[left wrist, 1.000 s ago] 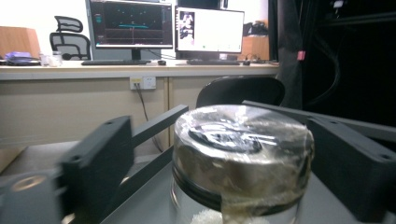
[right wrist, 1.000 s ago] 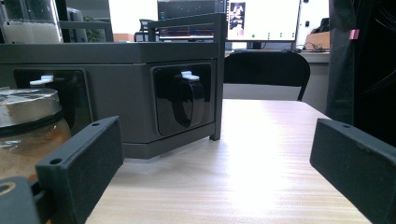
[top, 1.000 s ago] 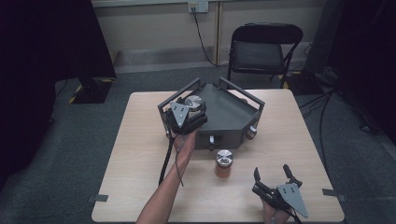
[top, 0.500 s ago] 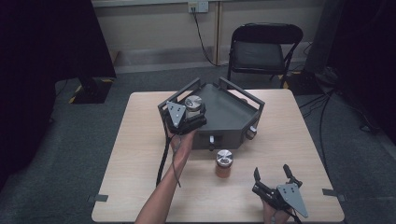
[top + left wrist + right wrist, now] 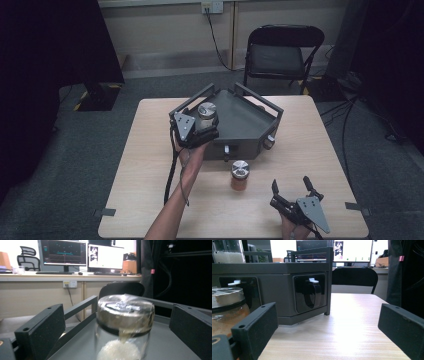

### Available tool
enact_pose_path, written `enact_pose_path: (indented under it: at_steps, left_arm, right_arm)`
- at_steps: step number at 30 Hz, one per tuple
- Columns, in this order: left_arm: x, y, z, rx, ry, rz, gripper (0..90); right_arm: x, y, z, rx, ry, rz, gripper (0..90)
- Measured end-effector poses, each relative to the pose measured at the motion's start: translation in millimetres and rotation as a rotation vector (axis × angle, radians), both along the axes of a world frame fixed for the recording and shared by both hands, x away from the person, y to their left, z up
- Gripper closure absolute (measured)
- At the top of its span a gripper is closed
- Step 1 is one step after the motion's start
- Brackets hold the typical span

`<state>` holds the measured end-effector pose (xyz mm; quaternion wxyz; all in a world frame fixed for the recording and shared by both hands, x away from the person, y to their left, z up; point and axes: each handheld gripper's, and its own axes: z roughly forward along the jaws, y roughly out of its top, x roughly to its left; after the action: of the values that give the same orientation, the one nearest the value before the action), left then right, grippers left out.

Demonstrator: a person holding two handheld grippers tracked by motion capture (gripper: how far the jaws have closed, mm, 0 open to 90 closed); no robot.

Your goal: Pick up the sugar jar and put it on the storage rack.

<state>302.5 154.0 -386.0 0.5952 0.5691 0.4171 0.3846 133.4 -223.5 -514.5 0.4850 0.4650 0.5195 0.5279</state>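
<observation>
Your left tool is raised at the near left corner of the grey rack, jaws wide apart. In the left gripper view the glass jar with the white contents stands directly ahead between the two jaws, on the rack's top deck; a gap shows on each side, so neither jaw touches it. From above, its metal lid sits just beyond the tool's tips.

Your right tool rests low on the tabletop at the near right, jaws also spread wide and holding nothing. Ahead of it and to its left stands the jar with the brown contents, on the tabletop just in front of the rack. In the right gripper view this jar is partly behind the left jaw; contact cannot be told there, but the high view shows them apart. Straight ahead of the right tool is the rack's side face with a dark slot and a small white tab above it.

A black folding chair stands beyond the tabletop, well past both tools.
</observation>
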Motion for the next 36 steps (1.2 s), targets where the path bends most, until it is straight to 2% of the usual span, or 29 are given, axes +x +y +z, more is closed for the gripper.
enact_pose_path:
  at_steps: [6,8,13,17,20,28,31,34,36]
  left_arm:
    - [-5.5,-0.4,-4.1,0.01,-0.001,0.001,0.1]
    - [-7.4,0.8,-3.1,-0.002,0.01,-0.008,0.1]
    - [-15.2,1.1,-3.6,-0.002,0.008,-0.004,0.1]
    - [-23.2,3.3,-7.0,-0.019,-0.005,0.006,0.1]
    - [-29.4,4.9,-9.4,-0.014,-0.021,0.016,0.1]
    - [-47.8,9.2,-18.2,-0.023,-0.027,0.013,0.1]
    - [-53.2,9.5,-20.3,-0.033,-0.009,0.005,0.1]
    - [-59.3,6.6,-25.3,-0.018,-0.019,0.019,0.1]
    - [-62.9,7.1,-28.4,-0.025,-0.019,0.018,0.1]
  right_arm:
    - [0.0,0.2,0.1,0.001,0.0,0.0,1.9]
    - [0.0,0.2,0.0,0.001,0.0,0.0,1.9]
    - [0.0,0.2,0.0,0.001,0.0,-0.001,1.9]
    - [0.0,0.3,0.0,0.001,0.0,-0.001,1.9]
    - [0.0,0.3,0.0,0.001,0.0,-0.001,1.9]
    - [0.0,0.3,0.0,0.001,0.0,-0.001,1.9]
    - [0.0,0.3,0.0,0.001,0.0,-0.001,1.9]
    - [0.0,0.3,0.0,0.001,0.0,-0.001,1.9]
    - [0.0,0.3,0.0,0.001,0.0,-0.001,1.9]
